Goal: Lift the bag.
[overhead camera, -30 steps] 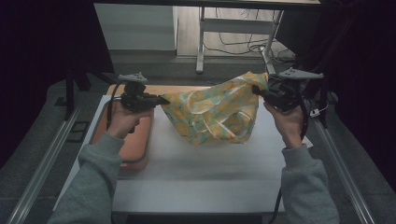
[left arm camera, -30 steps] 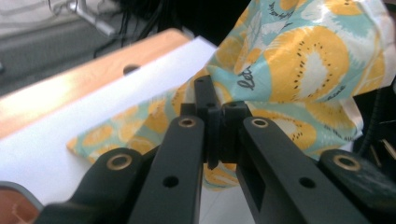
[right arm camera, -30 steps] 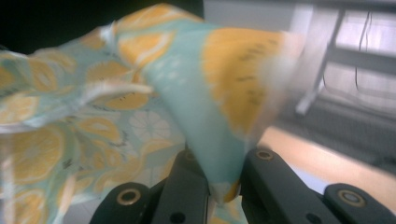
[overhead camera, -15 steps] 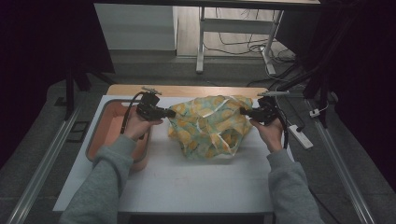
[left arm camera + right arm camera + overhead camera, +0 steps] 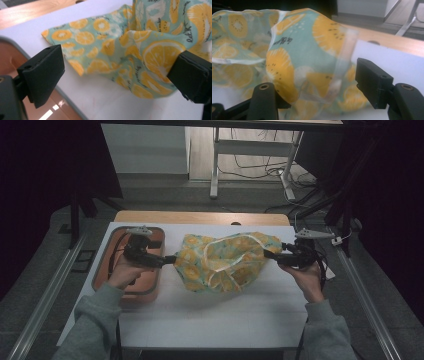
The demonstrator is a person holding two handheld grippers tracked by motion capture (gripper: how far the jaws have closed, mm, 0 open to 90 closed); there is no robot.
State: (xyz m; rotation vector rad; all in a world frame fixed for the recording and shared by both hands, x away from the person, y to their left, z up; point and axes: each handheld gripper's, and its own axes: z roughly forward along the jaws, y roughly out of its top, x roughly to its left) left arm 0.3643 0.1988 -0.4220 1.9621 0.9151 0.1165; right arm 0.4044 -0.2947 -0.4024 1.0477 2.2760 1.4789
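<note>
**Cloth lying between two spread grippers**

Your left gripper (image 5: 169,259) sits at the cloth's left edge, over the boundary between the orange tray (image 5: 102,270) and the white table top (image 5: 210,315). In the left gripper view its jaws stand wide apart; the lemon-print cloth (image 5: 130,50) lies between and beyond them, its folded edge reaching the inner face of the jaw at the right of that view. Whether it touches that jaw cannot be told. The other jaw stands apart from the cloth, over the tray rim.

Your right gripper (image 5: 268,254) meets the cloth's right end. In the right gripper view the jaws are also parted, and a raised fold of cloth (image 5: 307,57) stands in the gap, close against the jaw at the left of that view and short of the other. Neither gripper is clamped on the fabric.

In the high view the cloth (image 5: 225,262) rests crumpled on the white top, mid-table, just right of the tray.

Your left hand (image 5: 125,270) covers part of the tray. The near jaw in the right gripper view hides the cloth's lower edge. Small lettering on the print is unreadable.
</note>
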